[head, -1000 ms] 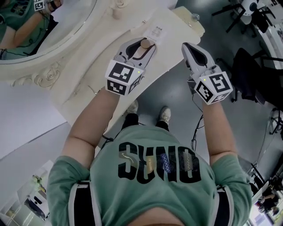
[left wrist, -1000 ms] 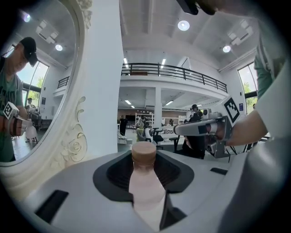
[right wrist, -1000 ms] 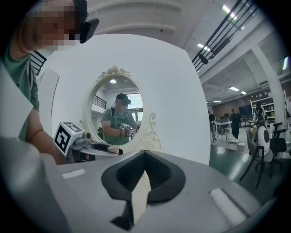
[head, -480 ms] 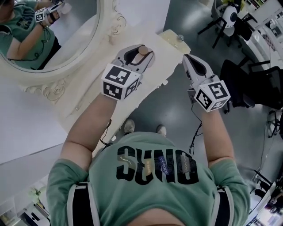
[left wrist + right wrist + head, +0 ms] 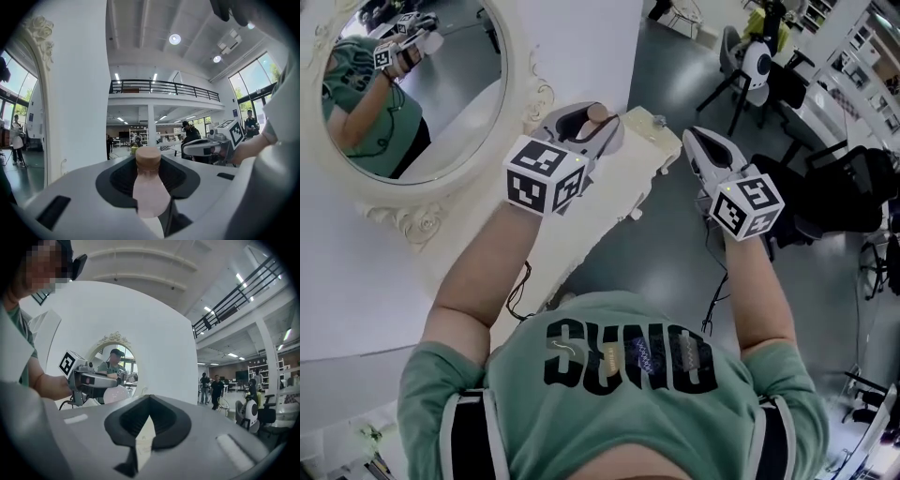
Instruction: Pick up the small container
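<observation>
Fingers [image 5: 616, 131] of the left gripper [image 5: 600, 120] pinch the container [image 5: 597, 112], whose tan cap pokes out between them. In the head view this grip sits over the far end of the cream surface [image 5: 581, 216], just right of the oval mirror [image 5: 422, 94]. The right gripper [image 5: 692, 136] hangs well apart to the right, over the floor, with its fingers pressed together into a point and nothing in them.

In the left gripper view, the container [image 5: 149, 187] stands upright in the dark hollow between the fingers [image 5: 84, 201]. It is a small bottle with a pale pink body that narrows to a short neck under a round tan cap [image 5: 148, 157]. Only open room shows behind it and no surface shows beneath. It is probably lifted clear, though this angle cannot confirm that.

In the right gripper view, the fingers [image 5: 225, 441] meet at their tips and hold nothing. Only a pale sliver of the scene beyond shows through the hollow.

The grasp looks made and the pick-up is done or nearly so. At most, raising the container fully off the surface remains.
</observation>
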A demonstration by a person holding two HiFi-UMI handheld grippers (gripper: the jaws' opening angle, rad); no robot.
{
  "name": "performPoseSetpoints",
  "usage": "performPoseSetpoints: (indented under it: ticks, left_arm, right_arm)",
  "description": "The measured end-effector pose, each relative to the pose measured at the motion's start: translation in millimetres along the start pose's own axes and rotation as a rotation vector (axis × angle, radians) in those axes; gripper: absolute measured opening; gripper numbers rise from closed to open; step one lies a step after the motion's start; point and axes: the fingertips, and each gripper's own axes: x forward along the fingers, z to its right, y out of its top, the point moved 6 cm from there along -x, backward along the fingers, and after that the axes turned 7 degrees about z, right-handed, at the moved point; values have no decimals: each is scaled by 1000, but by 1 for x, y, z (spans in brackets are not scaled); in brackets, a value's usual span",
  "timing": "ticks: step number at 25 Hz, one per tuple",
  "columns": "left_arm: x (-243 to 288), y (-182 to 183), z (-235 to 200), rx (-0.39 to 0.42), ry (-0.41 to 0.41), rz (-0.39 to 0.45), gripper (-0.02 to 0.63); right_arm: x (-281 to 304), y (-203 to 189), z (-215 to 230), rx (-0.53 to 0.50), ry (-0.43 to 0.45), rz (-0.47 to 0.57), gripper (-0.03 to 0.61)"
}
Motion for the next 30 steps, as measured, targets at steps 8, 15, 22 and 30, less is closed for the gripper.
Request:
performPoseSetpoints:
  ticks: [8,15,22,30]
  left_arm:
    - [5,51,4,27,-46,16,140]
    - [17,83,2,43,-98,14,140]
    - [22,110,3,48,-124,11,140]
    - [28,131,5,63,-138,11,140]
  right_arm:
    - [-9,46,7,-57,-30,37,9]
    - [-12,74,15,-84,-51,51,9]
    - [-18,100,16,-107,-55,80,9]
    - [-22,116,20,-121,-61,102,9]
